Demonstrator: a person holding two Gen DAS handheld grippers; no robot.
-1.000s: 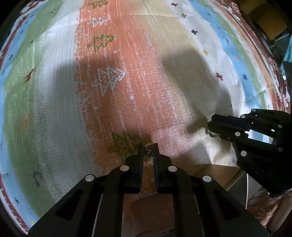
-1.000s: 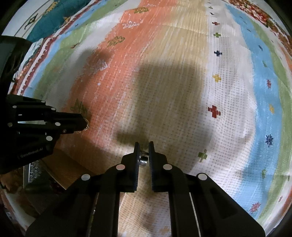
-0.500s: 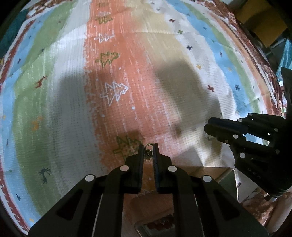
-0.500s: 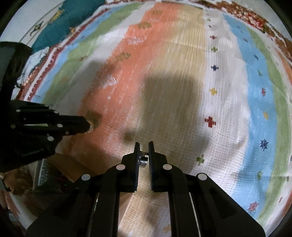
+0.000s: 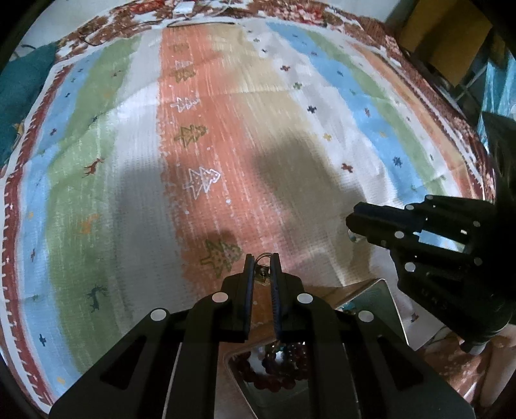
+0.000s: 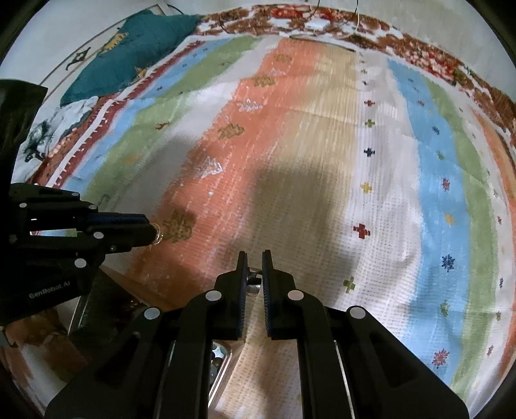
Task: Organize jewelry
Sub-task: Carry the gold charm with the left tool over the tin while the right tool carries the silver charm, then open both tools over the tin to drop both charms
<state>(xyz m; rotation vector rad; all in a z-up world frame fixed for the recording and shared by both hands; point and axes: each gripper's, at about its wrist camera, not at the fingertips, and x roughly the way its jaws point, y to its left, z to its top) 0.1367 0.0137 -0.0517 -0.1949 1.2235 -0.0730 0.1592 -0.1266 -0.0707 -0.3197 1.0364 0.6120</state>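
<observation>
Your left gripper [image 5: 262, 262] pinches a small gold ring [image 5: 262, 268] between narrow jaws, the loop poking out past the tips; from the right wrist view the same gripper [image 6: 151, 230] enters at 9 o'clock with the ring [image 6: 157, 232] glinting at its end; your right gripper [image 6: 254, 270] clamps a small silver piece [image 6: 254, 283], too small to name more closely, with its jaws nearly together; in the left wrist view that gripper [image 5: 350, 224] reaches in from 3 o'clock and a pale glint [image 5: 354, 238] shows at its tips; both tools hang above a striped woven rug [image 5: 225, 135] with bands of orange, tan, white, blue and green, scattered with little trees, deer and crosses, and edged in a red-brown floral border [image 6: 290, 19]; two dark shadows lie on the orange and tan bands; toward 6 o'clock in the left view a clear tray [image 5: 383, 299] sits below your fingers, holding a dark red beaded bracelet [image 5: 277, 367]; its edge [image 6: 219, 361] shows at 6 o'clock in the right view too; a teal cushion [image 6: 129, 48] lies off the rug at 10 o'clock in the right view; a brown box [image 5: 441, 48] stands at 1 o'clock in the left view.
</observation>
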